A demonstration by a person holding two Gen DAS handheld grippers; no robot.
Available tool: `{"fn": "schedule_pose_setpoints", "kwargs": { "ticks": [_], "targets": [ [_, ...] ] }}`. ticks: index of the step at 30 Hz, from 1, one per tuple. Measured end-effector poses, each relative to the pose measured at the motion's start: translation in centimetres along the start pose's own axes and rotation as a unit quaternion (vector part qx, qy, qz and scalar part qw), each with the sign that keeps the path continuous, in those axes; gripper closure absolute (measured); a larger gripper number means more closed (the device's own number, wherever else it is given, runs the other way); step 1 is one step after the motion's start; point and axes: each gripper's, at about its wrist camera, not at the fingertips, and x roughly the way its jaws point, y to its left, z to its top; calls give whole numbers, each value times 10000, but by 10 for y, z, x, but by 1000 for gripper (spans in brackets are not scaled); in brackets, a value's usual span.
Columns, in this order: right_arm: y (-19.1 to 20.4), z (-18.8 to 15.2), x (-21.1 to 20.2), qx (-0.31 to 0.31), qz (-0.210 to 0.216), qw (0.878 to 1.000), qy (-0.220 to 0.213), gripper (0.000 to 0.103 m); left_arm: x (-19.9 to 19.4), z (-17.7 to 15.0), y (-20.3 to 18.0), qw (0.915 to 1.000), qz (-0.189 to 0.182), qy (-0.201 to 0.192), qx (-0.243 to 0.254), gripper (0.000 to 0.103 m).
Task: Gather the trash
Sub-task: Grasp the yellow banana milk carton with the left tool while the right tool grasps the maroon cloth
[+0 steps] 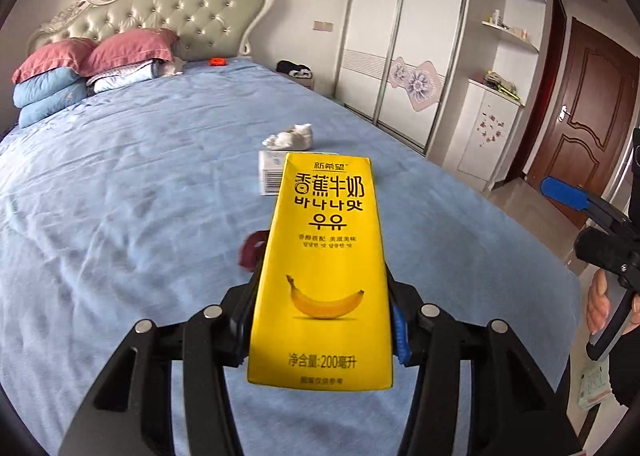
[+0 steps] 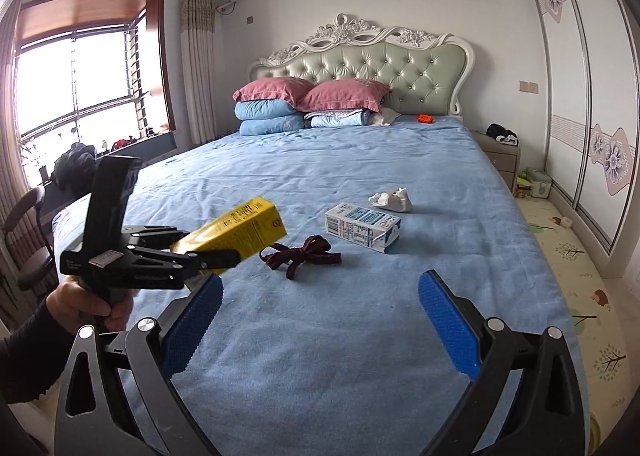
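The left tool (image 1: 320, 320) grips the yellow milk carton (image 1: 324, 256) above the bed (image 1: 120, 216); keep the squeeze gentle while carrying it. The right tool (image 2: 320, 312) stands wide and empty, ready for the white carton (image 2: 362, 226).

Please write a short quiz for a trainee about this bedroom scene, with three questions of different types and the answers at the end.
1. True or false: the left gripper is shut on the yellow banana milk carton.
2. Multiple choice: what lies on the blue bedsheet nearest to the white and blue carton? A) an orange item B) a crumpled white tissue C) a pink pillow
3. Fill in: the fingers of the right gripper stand ____ with nothing between them.

Key: 1 true. 2 B; the dark red ribbon also lies close by on the other side. 3 open.
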Motion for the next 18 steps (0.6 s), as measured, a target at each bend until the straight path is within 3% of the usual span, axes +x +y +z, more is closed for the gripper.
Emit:
{"fn": "schedule_pose_setpoints", "kwargs": {
  "ticks": [10,18],
  "targets": [
    [35,18,109,-514,299,9924,1077,8,-22,-2,61,9987,353,-100,-348,51],
    [39,26,191,-595,34,9858,1572,8,-9,4,86,9985,316,-117,-427,51]
  ]
}}
